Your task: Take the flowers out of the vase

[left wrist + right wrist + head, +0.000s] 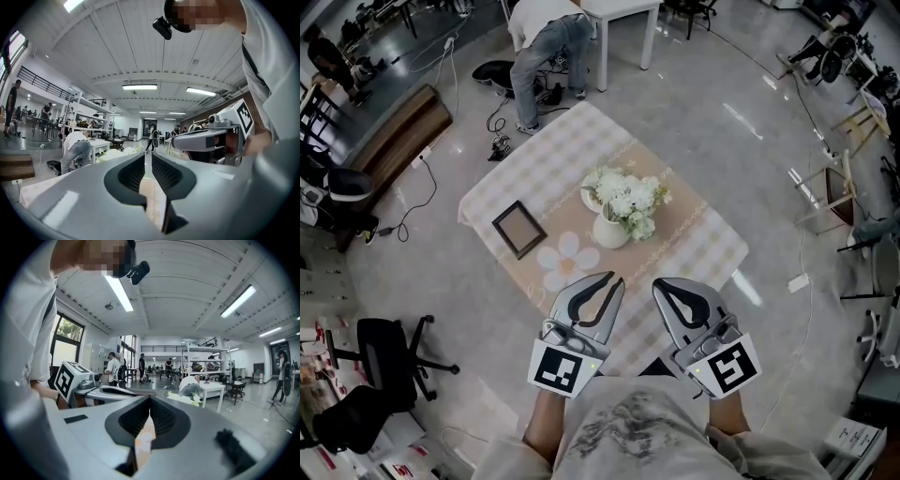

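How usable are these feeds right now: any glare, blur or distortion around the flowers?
Head view: sharp and evenly lit, flowers and vase clear, glare streaks on the floor. Left gripper view: fisheye bends the ceiling; flowers a small pale blur. Right gripper view: ceiling light strips blown out, flowers small but legible.

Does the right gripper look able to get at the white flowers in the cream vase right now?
Probably yes: the white flowers in the cream vase stand uncovered ahead of the right gripper, nothing between, though its jaws are shut.

Bright ceiling strip lights point(138, 86), floor point(741, 122) glare; fisheye edges — dark corners
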